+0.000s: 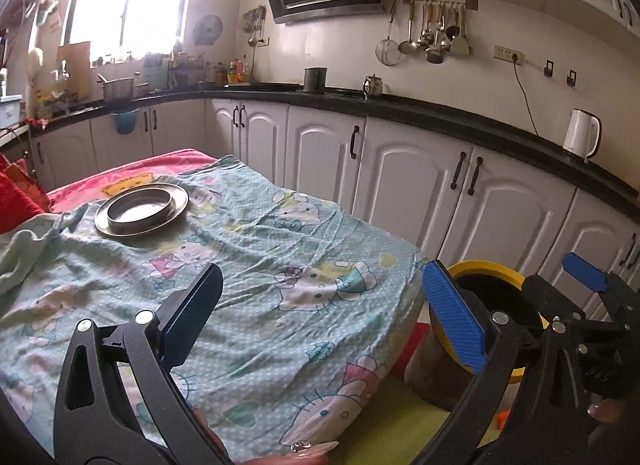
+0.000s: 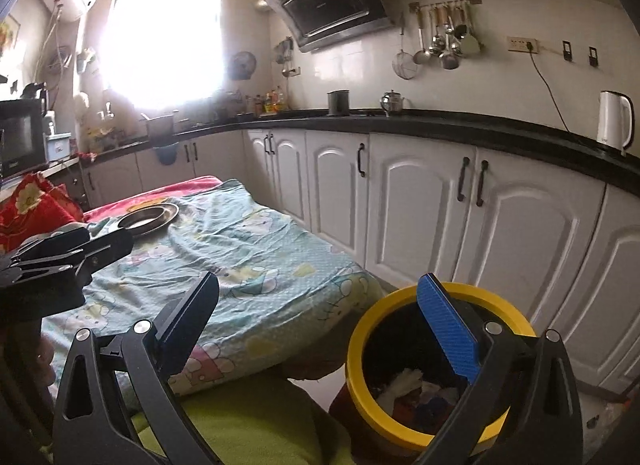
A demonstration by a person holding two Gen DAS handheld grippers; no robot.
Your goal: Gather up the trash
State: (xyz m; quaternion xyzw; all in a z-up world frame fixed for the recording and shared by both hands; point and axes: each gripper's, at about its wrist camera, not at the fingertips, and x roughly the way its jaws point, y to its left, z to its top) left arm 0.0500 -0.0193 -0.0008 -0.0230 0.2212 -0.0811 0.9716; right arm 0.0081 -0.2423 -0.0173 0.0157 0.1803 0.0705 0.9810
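Two grippers over cartoon-print cloth [image 1: 248, 249], both spread wide, nothing between the fingers.
Left gripper [image 1: 320, 313] above the cloth; right gripper [image 2: 324, 329] beside yellow-rimmed bin [image 2: 360, 345], trash [image 2: 408, 381] inside; metal plate [image 1: 140, 209] far end.

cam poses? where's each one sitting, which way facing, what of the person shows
Left wrist: on the left gripper, over the table, facing the counter; fingertips at bottom; right gripper at right.
Right wrist: on the right gripper, above the bin; left gripper at left.
Shared: table, plate, bin, kettle.
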